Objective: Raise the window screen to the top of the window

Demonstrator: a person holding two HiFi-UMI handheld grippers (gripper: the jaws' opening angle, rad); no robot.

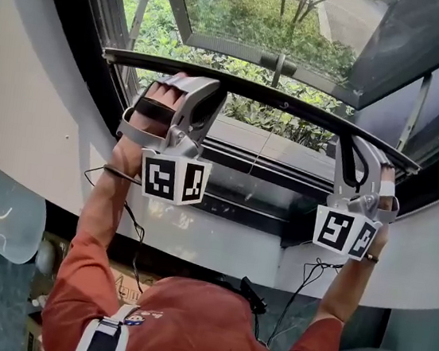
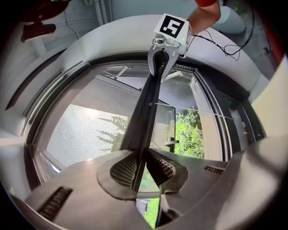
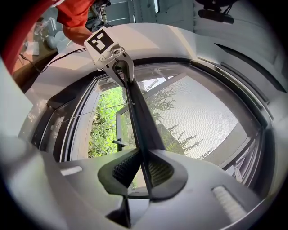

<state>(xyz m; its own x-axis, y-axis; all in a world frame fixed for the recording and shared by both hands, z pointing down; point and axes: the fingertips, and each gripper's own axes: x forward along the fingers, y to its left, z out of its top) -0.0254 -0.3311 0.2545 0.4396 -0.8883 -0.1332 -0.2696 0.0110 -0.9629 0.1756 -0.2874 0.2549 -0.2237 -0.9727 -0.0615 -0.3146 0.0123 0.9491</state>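
The window screen's dark bottom bar [image 1: 277, 104] runs across the window opening in the head view. My left gripper [image 1: 185, 79] is shut on the bar near its left end, and my right gripper [image 1: 361, 145] is shut on it near its right end. In the left gripper view the bar [image 2: 146, 112] passes between the ribbed pads [image 2: 123, 170] and on to the right gripper [image 2: 158, 72]; my left gripper [image 2: 140, 167] pinches its thin edge. The right gripper view has my right gripper [image 3: 143, 170] clamped on the bar [image 3: 137, 121]. Grey screen mesh [image 3: 198, 117] hangs from the bar.
Behind the screen a glass casement with a handle [image 1: 278, 62] stands open onto green shrubs [image 1: 249, 14]. A dark window frame and sill [image 1: 267, 177] lie below the bar, set in a white wall [image 1: 28, 105]. Cables [image 1: 136, 232] trail from both grippers.
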